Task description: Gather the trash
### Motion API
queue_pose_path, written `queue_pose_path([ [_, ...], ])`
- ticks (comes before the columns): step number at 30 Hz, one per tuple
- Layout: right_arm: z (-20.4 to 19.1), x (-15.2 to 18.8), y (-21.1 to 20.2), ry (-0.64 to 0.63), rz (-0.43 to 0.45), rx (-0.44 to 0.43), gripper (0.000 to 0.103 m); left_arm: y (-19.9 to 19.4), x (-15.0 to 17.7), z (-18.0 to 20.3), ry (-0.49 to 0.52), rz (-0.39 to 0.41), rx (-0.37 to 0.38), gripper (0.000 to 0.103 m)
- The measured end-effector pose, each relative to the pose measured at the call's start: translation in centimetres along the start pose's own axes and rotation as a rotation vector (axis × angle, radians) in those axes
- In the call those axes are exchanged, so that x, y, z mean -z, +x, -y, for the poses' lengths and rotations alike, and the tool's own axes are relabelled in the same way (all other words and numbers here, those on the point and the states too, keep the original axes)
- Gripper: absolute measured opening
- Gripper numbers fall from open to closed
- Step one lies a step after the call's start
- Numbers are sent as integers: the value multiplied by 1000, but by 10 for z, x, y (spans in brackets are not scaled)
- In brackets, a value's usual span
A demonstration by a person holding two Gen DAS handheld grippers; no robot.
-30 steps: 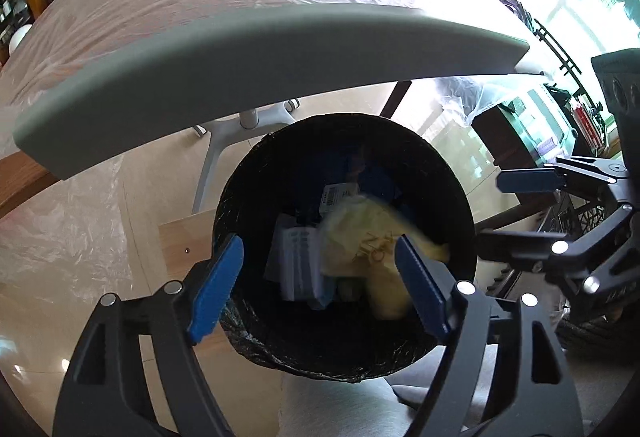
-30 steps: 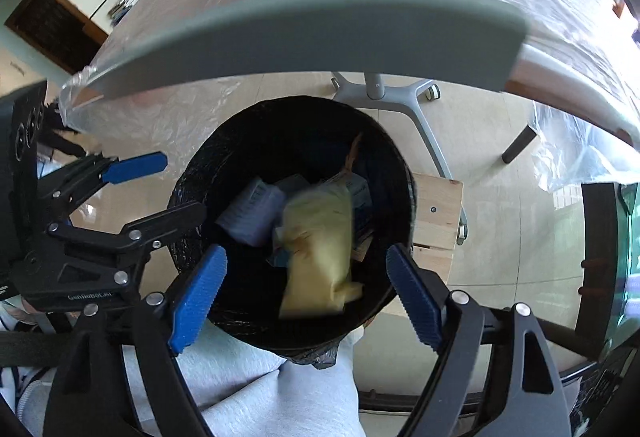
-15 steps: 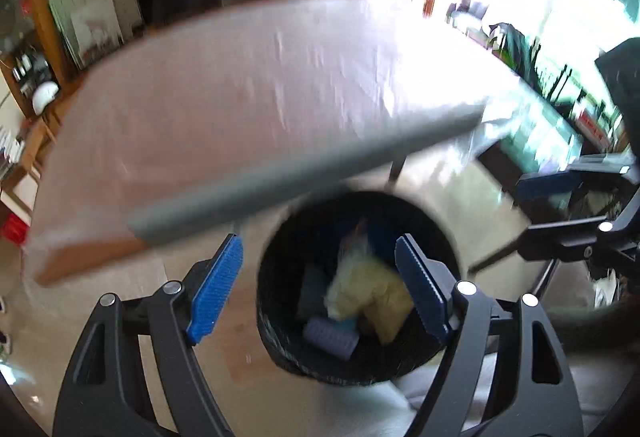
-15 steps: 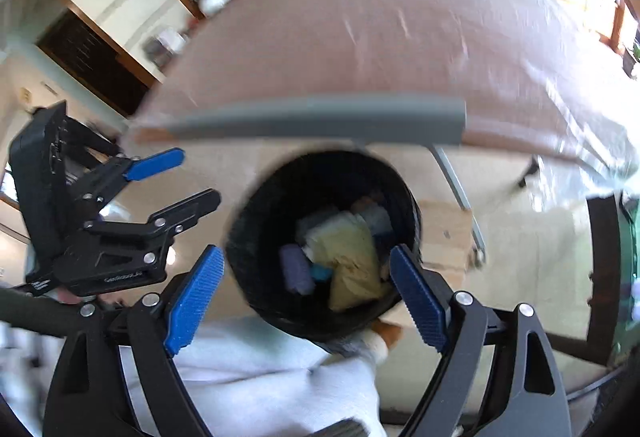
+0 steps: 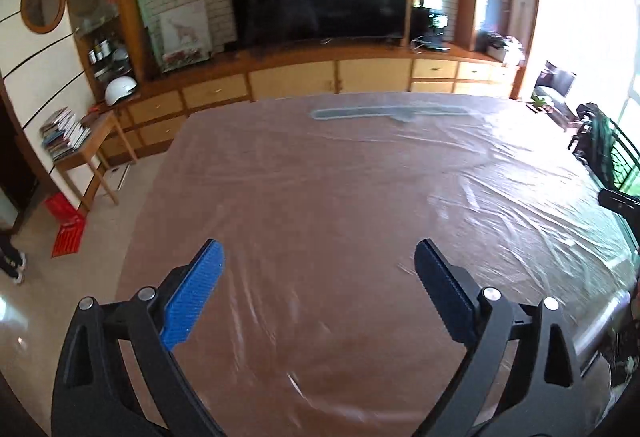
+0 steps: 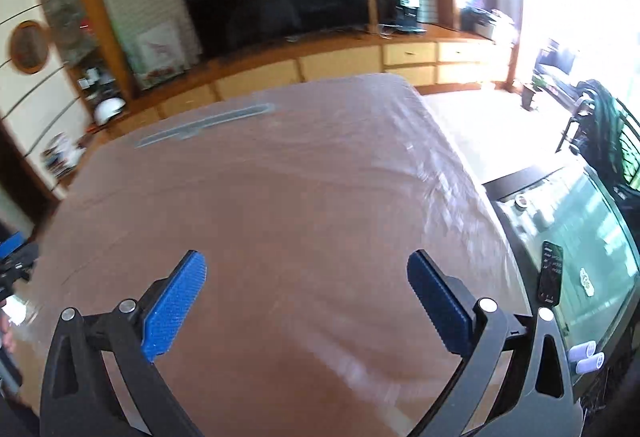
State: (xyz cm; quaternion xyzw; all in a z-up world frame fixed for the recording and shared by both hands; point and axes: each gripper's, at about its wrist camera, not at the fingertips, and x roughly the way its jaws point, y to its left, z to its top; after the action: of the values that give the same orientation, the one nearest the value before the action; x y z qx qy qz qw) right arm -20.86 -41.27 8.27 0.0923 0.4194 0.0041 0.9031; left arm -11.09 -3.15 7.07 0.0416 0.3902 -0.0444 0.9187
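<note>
We hold the left tool [image 5: 318, 269] and the right tool [image 6: 306, 279] above the plastic-covered tabletop [image 5: 340, 197], jaws opening wide with nothing between them, ready for a next pickup. No trash shows on it; only a grey strip [image 5: 388, 113] lies at its far edge.

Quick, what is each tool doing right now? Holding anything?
Left tool: jaws opening wide, nothing between them.
Right tool: jaws opening wide, nothing between them.
</note>
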Motion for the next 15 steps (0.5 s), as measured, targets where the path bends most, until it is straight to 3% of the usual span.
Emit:
queue_pose_path([
  [8,24,-47,83,-2,-46,115,99,89,-29,-37,-51,-81,-69,97],
  [15,21,-48,100,-21,-81,146,99,118,-32,-52,-95,-112,-51,97],
])
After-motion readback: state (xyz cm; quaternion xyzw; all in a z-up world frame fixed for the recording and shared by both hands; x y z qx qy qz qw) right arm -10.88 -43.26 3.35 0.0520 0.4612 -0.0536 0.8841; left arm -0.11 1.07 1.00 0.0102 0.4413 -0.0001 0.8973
